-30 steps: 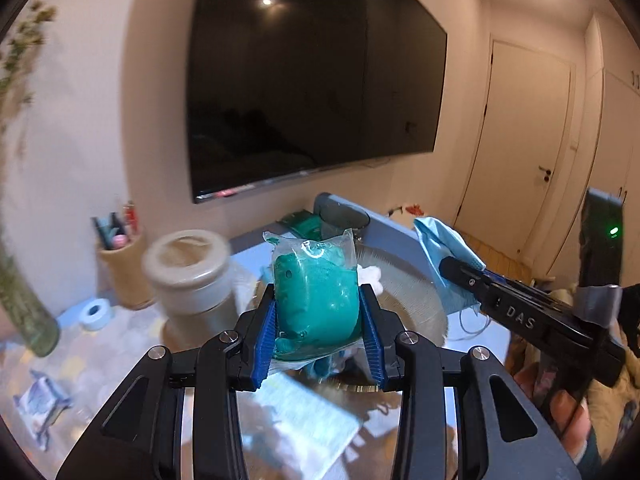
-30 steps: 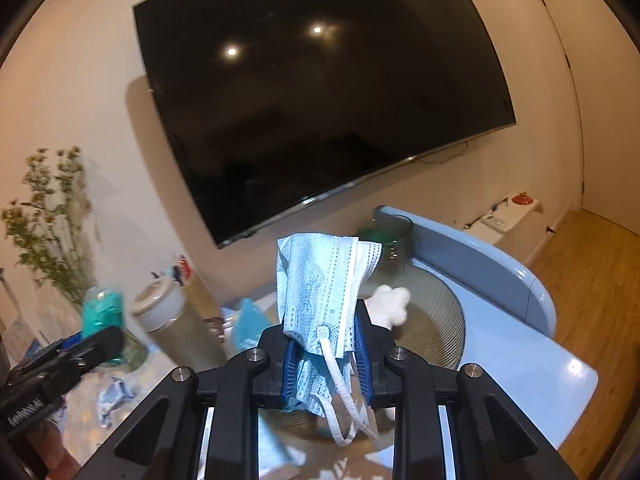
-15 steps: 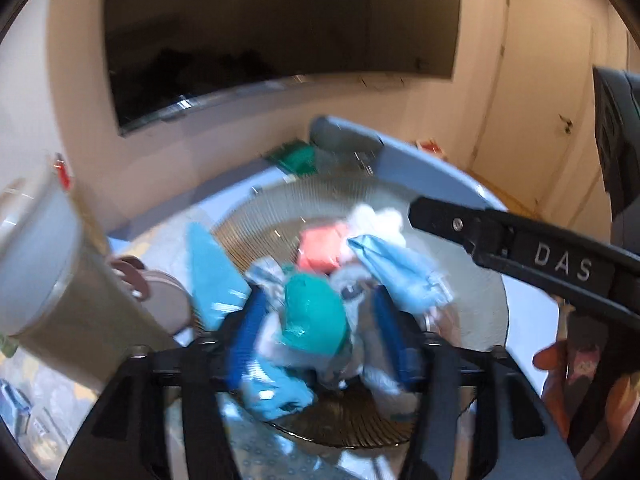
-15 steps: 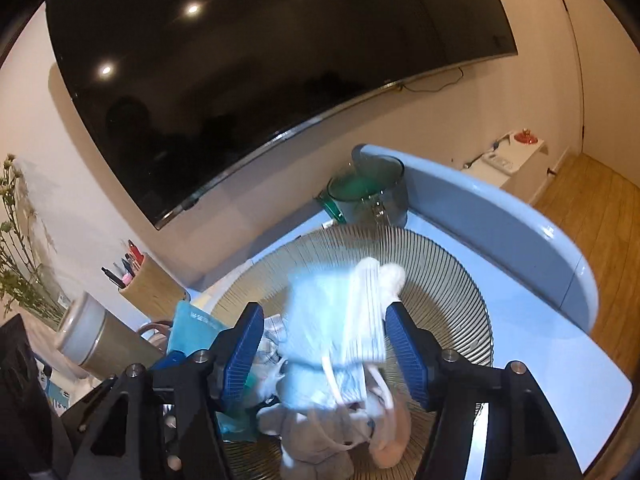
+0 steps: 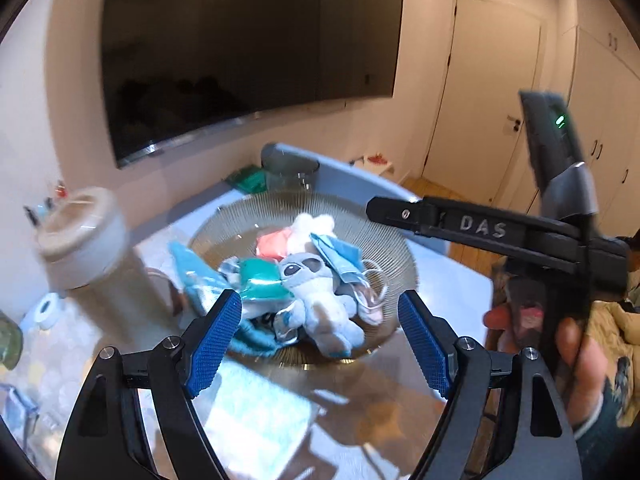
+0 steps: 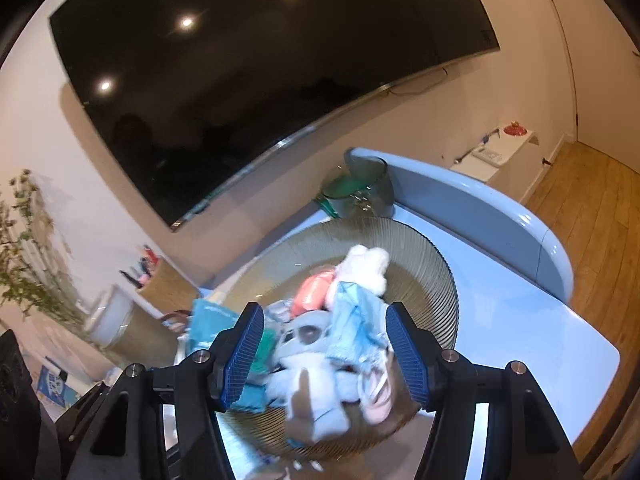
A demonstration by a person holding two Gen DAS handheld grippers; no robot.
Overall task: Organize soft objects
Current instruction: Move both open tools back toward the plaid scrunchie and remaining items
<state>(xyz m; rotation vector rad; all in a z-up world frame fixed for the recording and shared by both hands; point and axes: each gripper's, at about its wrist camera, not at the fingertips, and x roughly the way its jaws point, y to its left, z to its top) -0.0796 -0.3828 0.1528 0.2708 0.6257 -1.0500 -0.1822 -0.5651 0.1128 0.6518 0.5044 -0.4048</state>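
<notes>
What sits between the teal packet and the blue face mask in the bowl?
In the left wrist view, the blue plush toy lies between the teal packet and the face mask, its head touching both, inside the glass bowl.

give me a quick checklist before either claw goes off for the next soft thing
1. Left claw clear of its load: ok, jaws opening, nothing pinched between them.
2. Right claw clear of its load: ok, jaws apart, nothing pressed between them.
3. Teal packet in the ribbed bowl: ok, beside the blue plush.
4. Face mask in the bowl: ok, draped by the plush's head; ear loops reach toward the rim.
5. Light blue pouch fully in the bowl: not ok, it hangs over the rim.
6. Soft items left on the table: cannot tell, that area is blurred.
</notes>
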